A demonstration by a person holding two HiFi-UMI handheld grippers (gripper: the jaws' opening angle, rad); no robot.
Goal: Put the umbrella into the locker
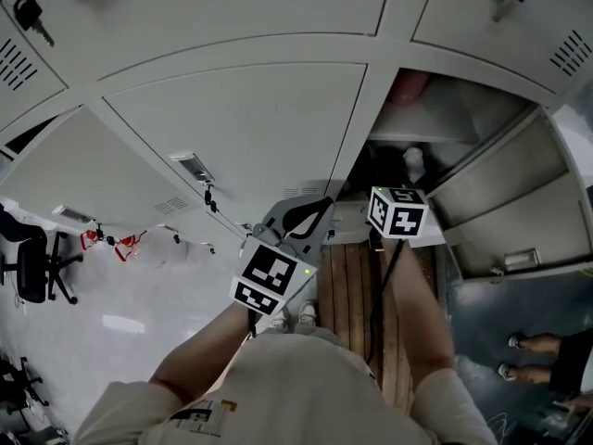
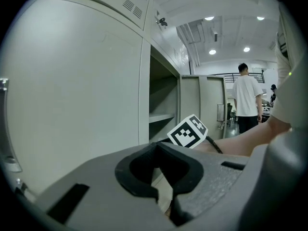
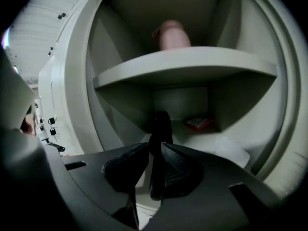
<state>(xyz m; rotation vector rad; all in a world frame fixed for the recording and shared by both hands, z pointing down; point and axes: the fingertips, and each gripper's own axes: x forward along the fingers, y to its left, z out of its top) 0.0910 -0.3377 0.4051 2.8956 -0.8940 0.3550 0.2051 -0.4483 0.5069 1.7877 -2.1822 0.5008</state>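
1. So, my right gripper (image 3: 154, 150) is clamped tight on the black umbrella (image 3: 161, 124), which pokes into the open locker (image 3: 72, 90), under its shelf (image 3: 192, 64)
2. Left gripper (image 2: 161, 174) has its jaws pressed together with nothing in them, beside a closed locker door (image 2: 72, 90)
3. Pink thing (image 3: 172, 35) sits on the shelf, and there's a red packet (image 3: 198, 123) at the back below

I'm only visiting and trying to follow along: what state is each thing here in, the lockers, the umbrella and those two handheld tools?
Locker door: swung open.
Neighbouring locker door: closed.
Umbrella: folded, clamped, its tip inside the open locker's lower compartment.
Right gripper: jaws shut on the umbrella.
Left gripper: jaws together, holding nothing.
Pink object: resting on the upper shelf.
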